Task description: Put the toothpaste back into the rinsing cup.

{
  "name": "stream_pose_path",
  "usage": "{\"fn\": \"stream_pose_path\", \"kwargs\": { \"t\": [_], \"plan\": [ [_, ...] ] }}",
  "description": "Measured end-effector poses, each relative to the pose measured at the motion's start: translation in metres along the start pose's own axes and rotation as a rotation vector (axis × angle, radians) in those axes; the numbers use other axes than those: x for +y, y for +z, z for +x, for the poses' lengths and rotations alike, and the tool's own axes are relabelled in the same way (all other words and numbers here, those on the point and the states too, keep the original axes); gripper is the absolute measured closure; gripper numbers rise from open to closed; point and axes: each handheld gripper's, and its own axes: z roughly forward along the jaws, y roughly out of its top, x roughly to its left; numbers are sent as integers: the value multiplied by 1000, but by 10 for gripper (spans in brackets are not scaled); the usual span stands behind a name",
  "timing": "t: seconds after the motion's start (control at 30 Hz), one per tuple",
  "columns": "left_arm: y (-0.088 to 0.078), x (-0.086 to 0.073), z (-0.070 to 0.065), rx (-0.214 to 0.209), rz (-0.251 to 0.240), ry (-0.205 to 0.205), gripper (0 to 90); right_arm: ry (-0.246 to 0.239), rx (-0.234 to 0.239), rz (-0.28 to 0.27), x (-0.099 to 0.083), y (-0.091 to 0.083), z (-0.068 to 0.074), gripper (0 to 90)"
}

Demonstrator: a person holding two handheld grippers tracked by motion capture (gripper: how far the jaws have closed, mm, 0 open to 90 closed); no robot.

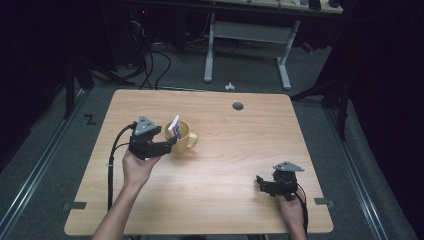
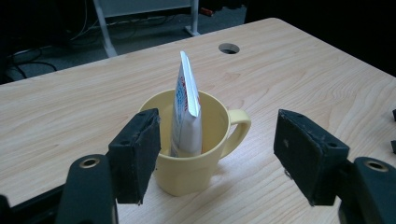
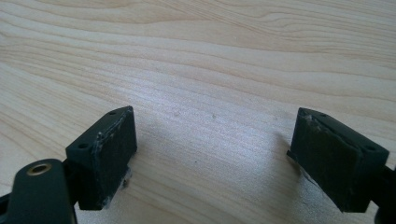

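Toward nine o'clock on the pale wooden tabletop (image 1: 210,165) stands a yellow ceramic mug (image 2: 196,154) with its handle turned to three o'clock in the high view. A flat white packet with red and blue print (image 2: 187,109) stands upright in it, leaning on the inner wall and rising well above the rim. The left claw (image 2: 217,154) sits just beside the mug at its nine o'clock, jaws spread wide and holding nothing, one pad near the mug's wall. The right claw (image 3: 212,158) rests low over bare wood near five o'clock, jaws also wide and empty.

The main risk, as I judge it, is the near pad nudging the mug, which could slide or tip it. The tall packet looks top-heavy; a bump could knock it over the rim. Closing on the thin packet edge-on may let it slip or crumple.
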Motion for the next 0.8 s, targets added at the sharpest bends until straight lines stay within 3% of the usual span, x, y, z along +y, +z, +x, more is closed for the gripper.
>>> {"fn": "stream_pose_path", "kwargs": {
  "t": [0.8],
  "plan": [
    [-19,-15,3,12,-10,-22,320,0,0,0,0,0,0,144]
  ]
}}
